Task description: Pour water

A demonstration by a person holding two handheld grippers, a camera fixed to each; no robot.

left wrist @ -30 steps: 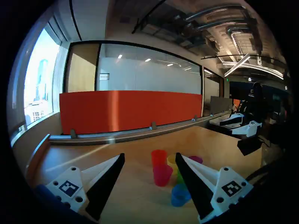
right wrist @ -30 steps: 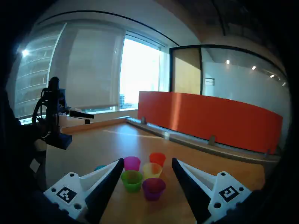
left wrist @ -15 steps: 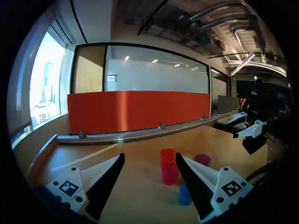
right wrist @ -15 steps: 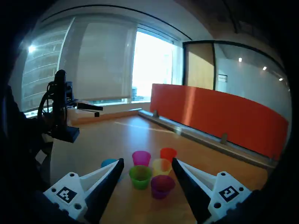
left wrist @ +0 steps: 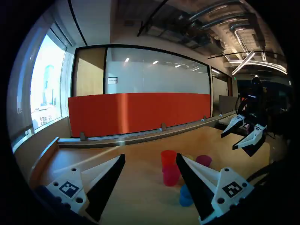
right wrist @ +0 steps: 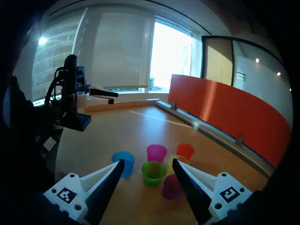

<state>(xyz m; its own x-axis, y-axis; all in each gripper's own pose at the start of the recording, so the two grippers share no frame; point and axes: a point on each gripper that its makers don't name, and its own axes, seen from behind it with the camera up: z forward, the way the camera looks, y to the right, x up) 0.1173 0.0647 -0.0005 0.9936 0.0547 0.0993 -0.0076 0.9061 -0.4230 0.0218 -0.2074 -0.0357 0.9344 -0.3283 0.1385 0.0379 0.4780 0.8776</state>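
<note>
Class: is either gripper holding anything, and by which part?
Nothing is held. The left gripper and right gripper are both open; the cups stand free on the table.

The left gripper view looks low across the table (left wrist: 142,189) toward the orange partition (left wrist: 138,112); the right gripper view faces the window (right wrist: 170,60). Both share the nearby cups (left wrist: 168,157).

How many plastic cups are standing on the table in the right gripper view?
6: blue cup at left, pink cup and red cup at the back, yellow cup in the middle, green cup in front, purple cup nearest the camera. More may be hidden.
</note>
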